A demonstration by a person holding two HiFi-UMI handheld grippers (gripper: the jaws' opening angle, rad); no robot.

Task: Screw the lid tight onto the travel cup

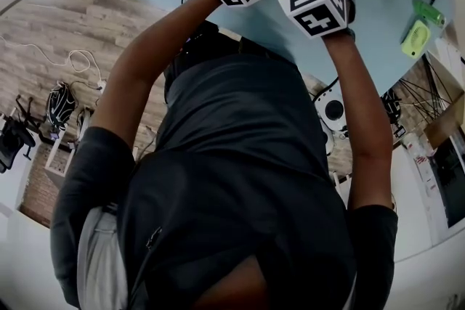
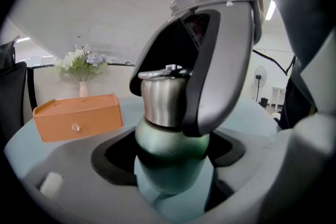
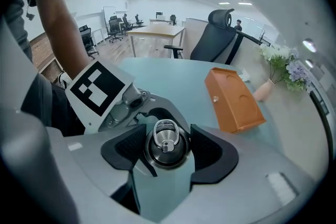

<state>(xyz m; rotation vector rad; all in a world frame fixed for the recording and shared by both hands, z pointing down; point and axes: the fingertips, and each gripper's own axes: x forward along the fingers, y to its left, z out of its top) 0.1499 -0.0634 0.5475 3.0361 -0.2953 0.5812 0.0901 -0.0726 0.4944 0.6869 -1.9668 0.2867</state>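
Tightening step on the travel cup (image 2: 170, 162), lid (image 3: 166, 145) seated.
Left hand-held gripper (image 2: 169, 157) clamps the green cup body between its jaws; right hand-held gripper (image 3: 167, 147), reaching down from above, is closed on the steel lid. Next, likely: twist the lid while the left braces.

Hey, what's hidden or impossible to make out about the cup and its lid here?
1. Joint between lid and travel cup: left gripper view, partly covered by a jaw of the right gripper; tightness cannot be told.
2. Cup base: left gripper view, hidden behind the left gripper.
3. Cup body: head view, under both grippers; right gripper view, under the lid.
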